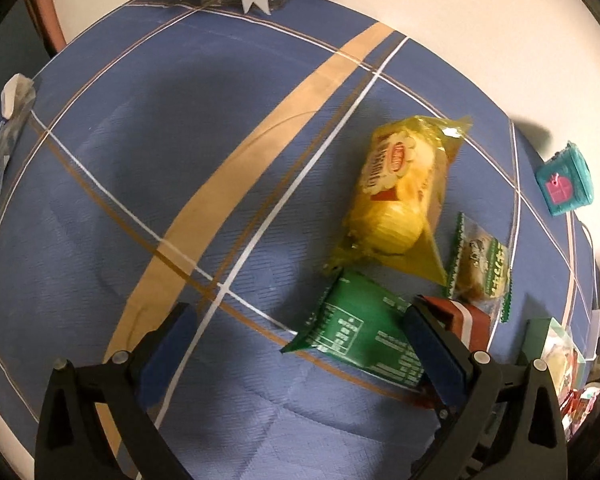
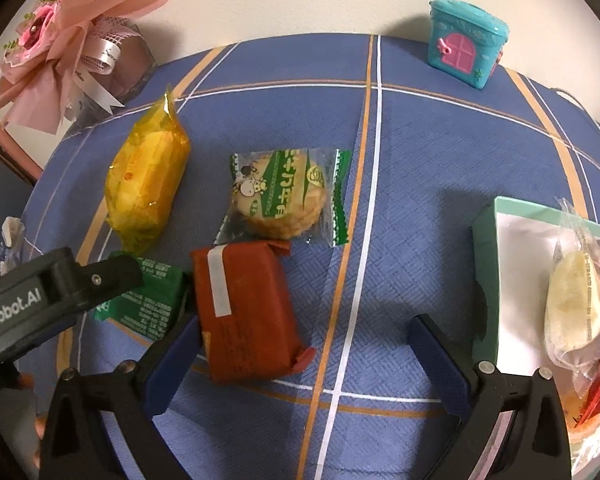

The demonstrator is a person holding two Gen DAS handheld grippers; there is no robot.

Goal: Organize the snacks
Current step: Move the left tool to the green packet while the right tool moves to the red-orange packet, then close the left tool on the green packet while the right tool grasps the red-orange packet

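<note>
Snacks lie loose on a blue checked tablecloth (image 2: pixel 440 152). A yellow packet (image 1: pixel 400 196) (image 2: pixel 148 180) lies furthest from me. Beside it is a clear, green-edged cookie packet (image 1: pixel 482 266) (image 2: pixel 284 194). Nearer are a green packet (image 1: pixel 364 336) (image 2: pixel 144 300) and a red-brown wrapped block (image 2: pixel 244 312) (image 1: pixel 468 318). My left gripper (image 1: pixel 300 344) is open, its right finger over the green packet's edge. My right gripper (image 2: pixel 304 344) is open too, with its left finger touching the red-brown block. A mint green box (image 2: pixel 496 280) at the right holds several wrapped snacks (image 2: pixel 576 308).
A teal toy house (image 2: pixel 464 40) (image 1: pixel 566 182) stands at the table's far edge by the white wall. A pink bouquet (image 2: pixel 60 44) sits at the far left corner. A blue and white wrapper (image 1: pixel 0 140) lies at the left edge. The left gripper's body (image 2: pixel 40 300) juts into the right wrist view.
</note>
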